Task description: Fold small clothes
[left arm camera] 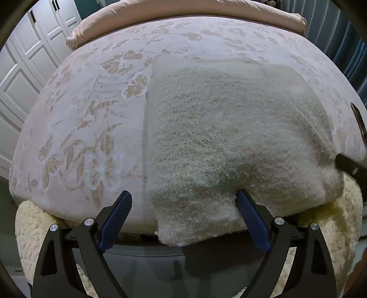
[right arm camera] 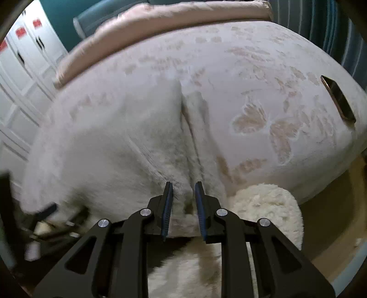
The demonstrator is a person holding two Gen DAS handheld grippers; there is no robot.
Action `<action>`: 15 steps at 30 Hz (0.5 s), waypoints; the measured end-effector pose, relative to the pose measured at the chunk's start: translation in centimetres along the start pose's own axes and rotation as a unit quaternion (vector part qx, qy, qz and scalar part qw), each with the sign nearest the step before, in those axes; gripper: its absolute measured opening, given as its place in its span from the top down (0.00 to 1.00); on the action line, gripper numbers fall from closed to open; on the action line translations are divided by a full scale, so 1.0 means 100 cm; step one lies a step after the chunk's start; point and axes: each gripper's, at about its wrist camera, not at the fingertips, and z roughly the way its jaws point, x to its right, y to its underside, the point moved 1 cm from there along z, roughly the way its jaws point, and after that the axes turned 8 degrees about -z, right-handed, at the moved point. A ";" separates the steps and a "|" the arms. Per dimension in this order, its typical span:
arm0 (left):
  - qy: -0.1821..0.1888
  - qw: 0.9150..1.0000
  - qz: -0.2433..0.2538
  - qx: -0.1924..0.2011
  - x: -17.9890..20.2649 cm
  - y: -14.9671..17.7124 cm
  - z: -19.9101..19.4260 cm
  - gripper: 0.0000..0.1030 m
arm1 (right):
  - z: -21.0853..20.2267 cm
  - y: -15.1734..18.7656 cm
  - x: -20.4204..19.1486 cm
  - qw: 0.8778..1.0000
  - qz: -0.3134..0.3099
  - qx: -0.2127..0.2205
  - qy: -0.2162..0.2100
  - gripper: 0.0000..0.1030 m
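Observation:
A cream fuzzy knit garment (left arm camera: 220,137) lies folded on the bed, its near edge hanging over the bed's front. My left gripper (left arm camera: 183,199) is open, its fingers wide apart at the garment's near left corner, holding nothing. In the right wrist view the same garment (right arm camera: 110,146) looks white and blurred. My right gripper (right arm camera: 183,192) has its jaws narrowly apart around a raised fold of the garment's right edge (right arm camera: 197,137); whether it pinches the fabric is unclear. The right gripper's black body shows at the left wrist view's right edge (left arm camera: 351,167).
The bed has a pale floral cover (left arm camera: 80,128) and a pink duvet (left arm camera: 183,9) at the far end. A dark phone (right arm camera: 339,100) lies on the bed's right side. A fluffy cream rug (right arm camera: 263,211) is on the floor below. White wardrobe doors (left arm camera: 23,68) stand left.

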 end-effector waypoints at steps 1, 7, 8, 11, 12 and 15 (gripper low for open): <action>0.000 1.000 0.000 0.000 0.000 0.000 0.001 0.12 | -0.006 -0.001 -0.001 1.000 -0.003 0.010 -0.001 0.80; -0.004 1.000 -0.001 -0.003 0.001 0.001 0.003 0.10 | 0.034 0.008 -0.010 0.996 -0.048 -0.056 0.041 0.81; -0.005 1.000 0.001 -0.005 0.002 0.002 0.003 0.10 | 0.039 0.011 -0.007 0.997 -0.032 -0.062 0.031 0.81; -0.006 1.000 0.004 0.001 0.001 0.002 0.001 0.10 | 0.021 0.005 -0.007 0.999 -0.009 -0.039 0.014 0.78; -0.005 1.000 0.001 0.000 0.001 0.002 0.002 0.10 | 0.016 0.003 -0.007 0.999 -0.009 -0.032 0.013 0.78; -0.004 1.000 -0.005 -0.003 0.001 0.003 0.004 0.10 | 0.016 0.003 -0.009 0.999 -0.026 -0.033 0.019 0.74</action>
